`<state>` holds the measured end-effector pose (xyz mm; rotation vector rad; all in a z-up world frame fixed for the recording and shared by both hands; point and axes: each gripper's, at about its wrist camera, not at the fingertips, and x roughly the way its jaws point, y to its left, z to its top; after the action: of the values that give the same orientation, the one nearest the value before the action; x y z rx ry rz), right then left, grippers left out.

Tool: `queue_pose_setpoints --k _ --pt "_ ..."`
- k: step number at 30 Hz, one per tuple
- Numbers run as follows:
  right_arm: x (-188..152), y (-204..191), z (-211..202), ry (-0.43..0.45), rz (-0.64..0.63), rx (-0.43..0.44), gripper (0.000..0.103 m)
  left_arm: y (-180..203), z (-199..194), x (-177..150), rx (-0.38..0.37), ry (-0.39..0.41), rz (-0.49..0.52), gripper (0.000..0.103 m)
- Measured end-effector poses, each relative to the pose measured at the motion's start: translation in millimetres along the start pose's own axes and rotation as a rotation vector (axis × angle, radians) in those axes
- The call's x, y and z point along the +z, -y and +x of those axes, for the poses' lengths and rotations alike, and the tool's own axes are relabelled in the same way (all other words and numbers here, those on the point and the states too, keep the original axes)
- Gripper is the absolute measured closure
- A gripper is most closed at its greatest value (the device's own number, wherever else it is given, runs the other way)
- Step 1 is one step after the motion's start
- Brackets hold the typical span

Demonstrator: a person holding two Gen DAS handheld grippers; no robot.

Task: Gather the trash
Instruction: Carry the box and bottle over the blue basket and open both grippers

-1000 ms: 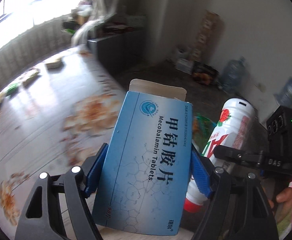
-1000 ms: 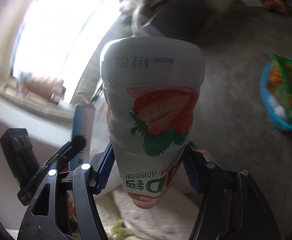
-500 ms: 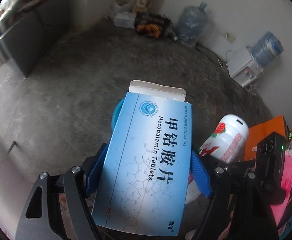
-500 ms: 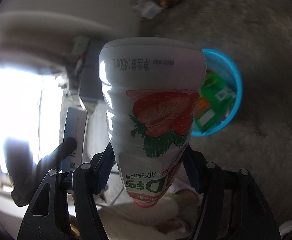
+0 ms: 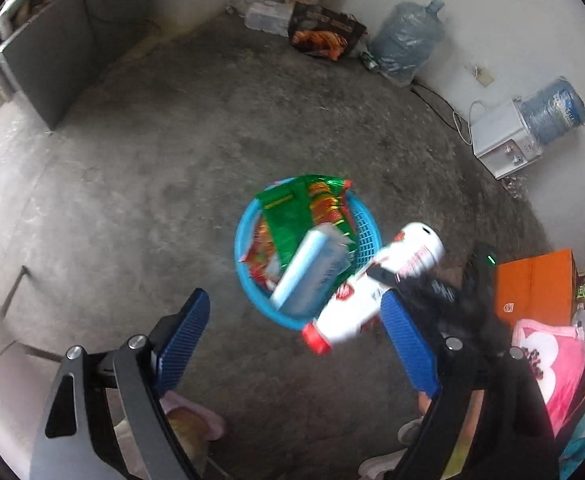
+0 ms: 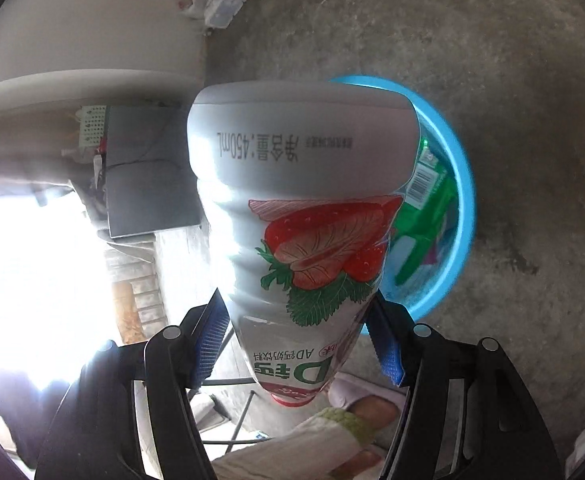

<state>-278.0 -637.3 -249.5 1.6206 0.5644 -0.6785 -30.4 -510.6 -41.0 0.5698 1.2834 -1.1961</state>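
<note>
A blue basket (image 5: 248, 236) stands on the concrete floor with green and red snack wrappers (image 5: 304, 216) inside. A pale blue tablet box (image 5: 308, 276), blurred, is dropping into it, free of my left gripper (image 5: 296, 340), whose jaws are opening with nothing between them. My right gripper (image 6: 298, 344) is shut on a white strawberry drink bottle (image 6: 304, 200), red cap toward the camera. That bottle (image 5: 376, 288) hangs over the basket's near right rim in the left wrist view. The basket (image 6: 460, 184) shows behind the bottle in the right wrist view.
Water jugs (image 5: 408, 44) and a dispenser (image 5: 500, 140) line the far wall. An orange box (image 5: 532, 288) and a pink cloth (image 5: 552, 372) lie at right. A dark cabinet (image 5: 48, 52) stands far left. A person's slippered foot (image 6: 368, 404) is below the bottle.
The left gripper let go of the tablet box, which falls into the basket. Both grippers dropped toward the basket; the bottle stays gripped in the right one.
</note>
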Motion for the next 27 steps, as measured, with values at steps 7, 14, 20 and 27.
queue_pose_setpoints --k 7,14,20,27 --pt "31 15 63 -0.028 0.095 -0.098 0.043 -51 -96 -43 0.046 0.135 -0.026 0.018" --pt "53 58 114 0.017 0.248 -0.14 0.043 -110 -155 -111 0.107 0.204 -0.192 0.018" --pt "63 56 125 0.034 0.222 -0.252 0.042 -137 -191 -166 0.167 0.277 -0.294 0.018" --pt "75 20 143 0.021 0.056 -0.529 0.031 -159 -225 -218 0.238 0.379 -0.412 0.018"
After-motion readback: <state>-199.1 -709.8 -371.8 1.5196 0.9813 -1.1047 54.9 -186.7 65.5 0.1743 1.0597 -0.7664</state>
